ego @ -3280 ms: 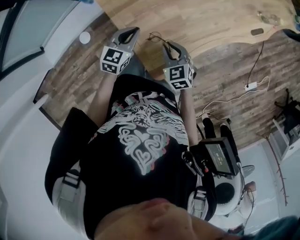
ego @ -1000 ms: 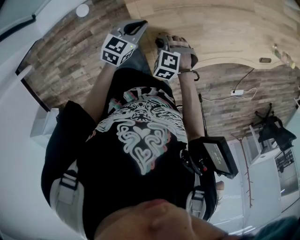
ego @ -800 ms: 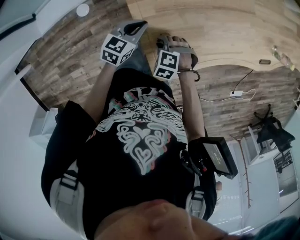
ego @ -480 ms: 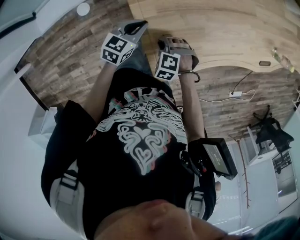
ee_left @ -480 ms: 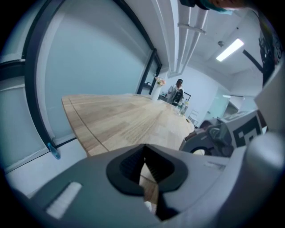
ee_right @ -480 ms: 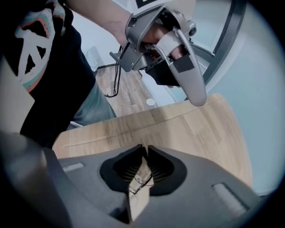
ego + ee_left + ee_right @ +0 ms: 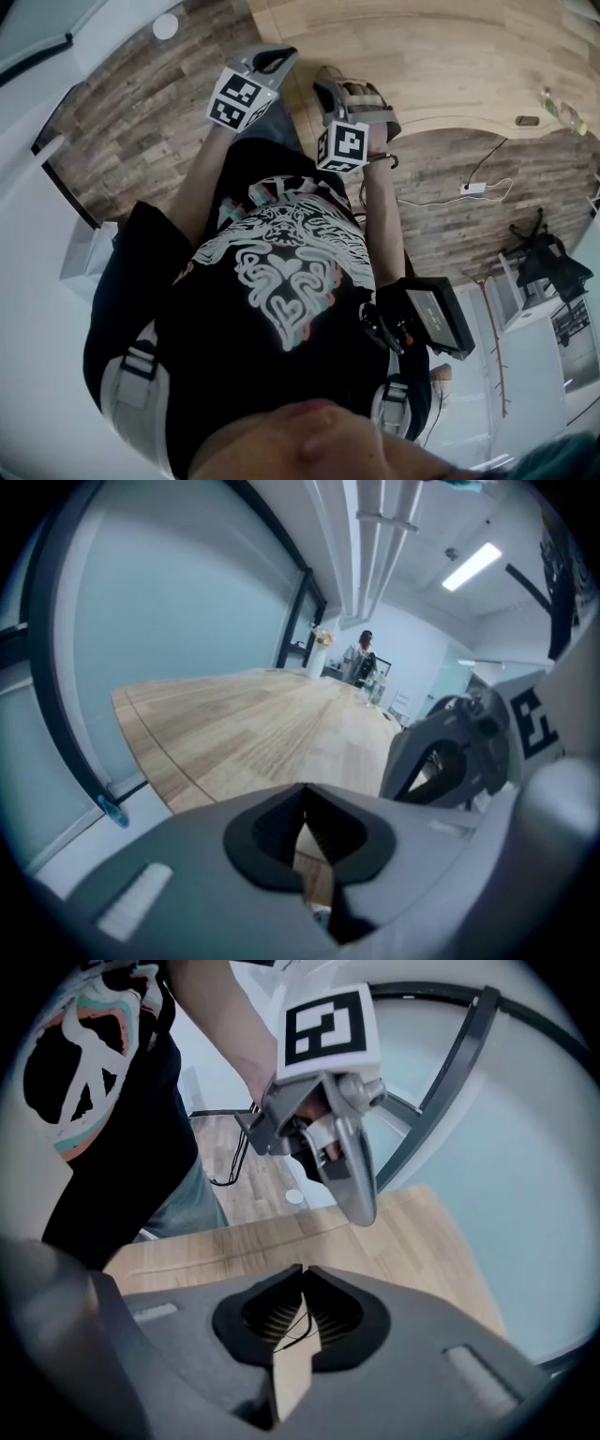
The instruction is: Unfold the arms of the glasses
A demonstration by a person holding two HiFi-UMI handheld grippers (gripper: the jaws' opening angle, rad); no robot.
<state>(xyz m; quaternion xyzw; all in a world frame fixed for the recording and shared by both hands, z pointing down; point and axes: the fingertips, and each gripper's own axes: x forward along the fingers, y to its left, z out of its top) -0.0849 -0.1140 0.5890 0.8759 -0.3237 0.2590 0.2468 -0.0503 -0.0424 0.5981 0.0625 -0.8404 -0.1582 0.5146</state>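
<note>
The right gripper [image 7: 303, 1281] has just been closing. Its fingers now meet at the tips, and a thin dark wire strand [image 7: 293, 1334] crosses between the ribbed pads just below where they touch. That strand is most likely one arm of the glasses, since nothing else lies between these fingers, but the rest of the frame cannot be made out in any view. Compared with half a second ago in the head view, the right gripper sits slightly nearer the person, while the left gripper [image 7: 304, 803] has not shifted.

The left fingers are pressed fully together, as they were before. A small pale bit shows low in the gap behind their tips, too unclear to name, so whether they pin part of the frame cannot be told. The left fingertips hang just beyond and above the right fingers, pointing down at the pale wooden table [image 7: 427, 1241] beneath both.

This looks like a fresh grip: the right fingers have retaken the arm. The next step would be to swing it outward, away from the left fingers. No unfolded arm is visible yet.
</note>
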